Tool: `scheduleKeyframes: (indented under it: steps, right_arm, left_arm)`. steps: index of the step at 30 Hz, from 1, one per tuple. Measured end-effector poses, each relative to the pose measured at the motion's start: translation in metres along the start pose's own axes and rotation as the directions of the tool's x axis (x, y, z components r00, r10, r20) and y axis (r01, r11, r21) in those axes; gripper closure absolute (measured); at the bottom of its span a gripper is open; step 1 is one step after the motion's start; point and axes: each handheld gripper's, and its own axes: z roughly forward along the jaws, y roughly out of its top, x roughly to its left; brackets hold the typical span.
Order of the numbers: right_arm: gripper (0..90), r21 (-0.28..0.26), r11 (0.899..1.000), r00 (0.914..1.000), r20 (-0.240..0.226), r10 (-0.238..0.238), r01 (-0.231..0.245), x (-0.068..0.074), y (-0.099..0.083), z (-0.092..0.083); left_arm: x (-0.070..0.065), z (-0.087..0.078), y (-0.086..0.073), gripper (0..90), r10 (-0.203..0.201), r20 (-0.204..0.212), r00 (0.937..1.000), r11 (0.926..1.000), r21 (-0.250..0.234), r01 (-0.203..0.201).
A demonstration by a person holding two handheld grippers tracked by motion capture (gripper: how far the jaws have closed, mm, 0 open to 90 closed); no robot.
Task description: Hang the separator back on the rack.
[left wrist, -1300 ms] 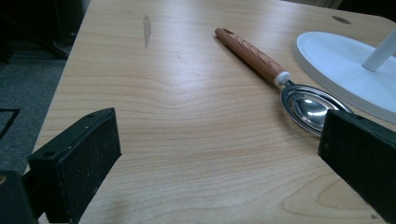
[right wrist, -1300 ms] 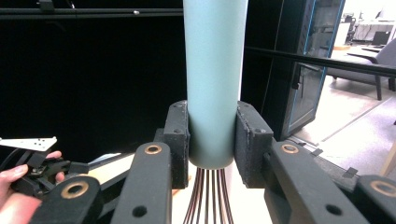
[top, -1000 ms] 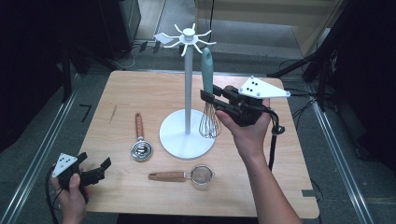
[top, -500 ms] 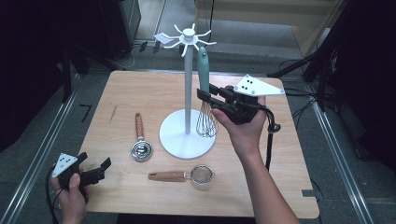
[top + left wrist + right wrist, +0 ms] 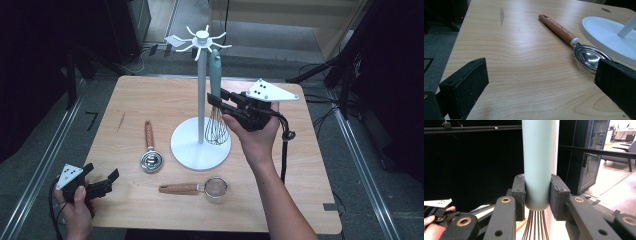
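High view: left tongs (image 5: 111, 179) sit wide open and empty at the near-left desk (image 5: 150, 100) corner, well off the work. Right tongs (image 5: 223, 102) are clamped on the whisk (image 5: 216, 95) at the base of its teal handle. Whisk is upright, long axis vertical, just beside the stand pole (image 5: 201, 95), handle top under the hook arms (image 5: 200, 41). Next move looks like straight up.

The light wooden rectangular table (image 5: 150, 97) stood on grey carpeted floor (image 5: 45, 135), flanked by silver metal floor rails (image 5: 47, 165). Dark black cabinets (image 5: 125, 25) lined the back. Beyond, a black equipment rack with blue-lit edges (image 5: 590, 157) stood before a brightly lit pale floor (image 5: 619, 187).
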Motion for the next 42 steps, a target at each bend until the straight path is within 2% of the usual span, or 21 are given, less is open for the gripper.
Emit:
scheduleKeyframes:
  steps: [5,8,12,15,20,22,25,32,35,42]
  right_arm:
    - [68.6,0.002,1.0,0.9999,-0.002,-0.011,0.011,0.001,0.0,0.0]
    - [61.5,-0.014,1.0,1.0,-0.004,-0.006,0.006,0.0,0.002,-0.003]
    - [60.6,-0.046,0.999,0.9996,0.006,-0.027,0.027,0.0,0.006,-0.008]
    - [63.4,-0.081,0.996,0.9986,0.046,-0.024,0.028,0.002,0.011,-0.012]
    - [82.6,-0.14,0.989,0.9978,0.059,-0.03,0.038,0.003,0.018,-0.015]
    - [90.0,-0.161,0.986,0.9961,0.084,-0.027,0.04,0.004,0.02,-0.016]
    - [90.0,-0.181,0.983,0.9933,0.114,-0.02,0.041,0.004,0.022,-0.016]
    - [90.0,-0.179,0.983,0.9837,0.179,-0.015,0.047,0.0,0.029,-0.01]
    - [90.0,-0.183,0.981,0.9845,0.174,-0.024,0.056,-0.002,0.036,-0.006]
    - [90.0,-0.19,0.979,0.9843,0.171,-0.046,0.079,0.005,0.042,-0.002]
  left_arm:
    - [0.0,0.0,0.0,0.0,0.001,0.002,1.0,1.0,0.001,-0.001]
    - [0.0,0.0,0.0,0.0,0.001,0.001,1.0,1.0,0.0,-0.001]
    - [0.0,0.0,0.0,0.0,0.003,0.0,1.0,1.0,0.001,-0.003]
    - [0.0,0.0,0.0,0.0,0.004,-0.004,1.0,1.0,0.004,-0.004]
    - [0.0,0.0,0.0,0.0,0.0,-0.006,1.0,1.0,0.002,0.0]
    - [0.0,0.0,0.0,0.0,0.0,-0.005,1.0,1.0,0.001,0.0]
    - [0.0,0.0,0.0,0.0,0.0,-0.004,1.0,1.0,0.0,0.0]
    - [0.0,0.0,0.0,0.0,-0.002,-0.004,1.0,1.0,0.003,0.002]
    - [0.0,0.0,0.0,0.0,-0.001,-0.005,1.0,1.0,0.004,0.001]
    - [0.0,0.0,0.0,0.0,-0.001,-0.003,1.0,1.0,0.002,0.001]
